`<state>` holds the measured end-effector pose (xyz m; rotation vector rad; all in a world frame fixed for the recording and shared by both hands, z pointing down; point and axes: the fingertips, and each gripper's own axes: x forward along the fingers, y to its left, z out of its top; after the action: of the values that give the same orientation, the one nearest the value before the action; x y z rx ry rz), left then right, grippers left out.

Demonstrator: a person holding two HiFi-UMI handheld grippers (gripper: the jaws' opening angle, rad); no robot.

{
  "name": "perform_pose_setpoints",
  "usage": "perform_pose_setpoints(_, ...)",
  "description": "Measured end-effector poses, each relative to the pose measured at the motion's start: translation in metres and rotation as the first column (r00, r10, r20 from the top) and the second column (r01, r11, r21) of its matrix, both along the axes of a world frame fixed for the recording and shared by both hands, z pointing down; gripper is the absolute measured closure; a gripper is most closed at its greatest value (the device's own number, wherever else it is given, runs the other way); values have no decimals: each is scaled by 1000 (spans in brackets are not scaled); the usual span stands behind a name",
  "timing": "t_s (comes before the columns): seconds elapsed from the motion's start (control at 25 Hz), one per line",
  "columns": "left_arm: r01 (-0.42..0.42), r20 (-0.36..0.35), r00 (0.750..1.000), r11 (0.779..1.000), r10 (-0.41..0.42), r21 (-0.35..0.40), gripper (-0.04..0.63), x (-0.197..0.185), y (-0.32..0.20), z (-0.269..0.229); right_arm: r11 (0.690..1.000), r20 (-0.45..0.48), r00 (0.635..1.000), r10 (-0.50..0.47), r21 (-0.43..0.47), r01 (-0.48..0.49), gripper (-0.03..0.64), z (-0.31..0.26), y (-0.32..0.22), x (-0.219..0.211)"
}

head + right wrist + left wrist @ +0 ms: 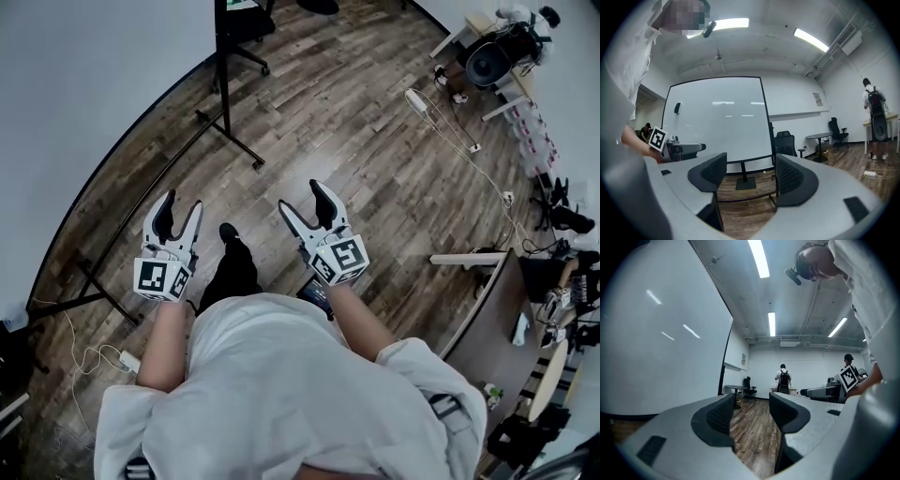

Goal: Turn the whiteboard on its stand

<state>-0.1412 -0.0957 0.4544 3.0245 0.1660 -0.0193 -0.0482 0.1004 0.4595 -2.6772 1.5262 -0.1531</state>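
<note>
The wood floor [375, 169] fills most of the head view. The whiteboard [84, 94] stands upright at the person's front left, well apart from both grippers. Its long axis is level, and its lower edge runs from lower left to upper middle of that view. From the right gripper view the whiteboard [717, 122] shows its broad white face, wider than tall. From the left gripper view the whiteboard [661, 343] is seen at a slant, stretching away toward the far wall. The black stand [225, 84] carries it on a post, with feet spread on the floor. The left gripper [180, 208] and the right gripper [302, 199] are held side by side, each with jaws wide apart and only floor showing between them. A small dark thing [677, 108] sits on the board's face.
</note>
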Motion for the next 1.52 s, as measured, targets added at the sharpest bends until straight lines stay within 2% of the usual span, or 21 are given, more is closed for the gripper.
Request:
perform_pose_setpoints(0.28,44,-12,999,998,-44,-34,354,77,-56,8,999,-12,1000,-23,-26,22,291,-7,-49,85)
perform_pose_setpoints(0.52,58,-21,998,998,-59,-27,354,150,-112,1,999,-37,998,-41,-35,40,291,-27,-108,173)
perform_pose_setpoints(0.64,96,-23,995,995,-97,-15,354,178,-140,2,993,-87,992,-88,-88,80,291,-34,-142,209)
perform_pose_setpoints(0.76,129,-20,991,991,-130,-28,354,198,-163,8,982,-147,977,-152,-133,133,291,-40,-175,235)
perform_pose_setpoints(1.04,223,-1,975,974,-223,-42,354,220,-186,11,957,-102,956,-273,-134,259,291,-39,-225,293)
perform_pose_setpoints(1.16,297,2,955,954,-297,-28,354,226,-199,10,937,-92,938,-333,-142,319,291,-33,-247,322)
perform_pose_setpoints(1.28,388,12,921,921,-388,-13,354,230,-205,8,909,-91,908,-409,-127,397,291,-32,-265,349)
perform_pose_setpoints(1.4,482,5,876,876,-482,-16,354,242,-206,4,860,-68,859,-507,-99,500,291,-31,-286,374)
perform_pose_setpoints(1.52,575,-9,818,817,-575,-40,354,254,-199,-6,792,-47,793,-607,-107,601,288,-28,-305,396)
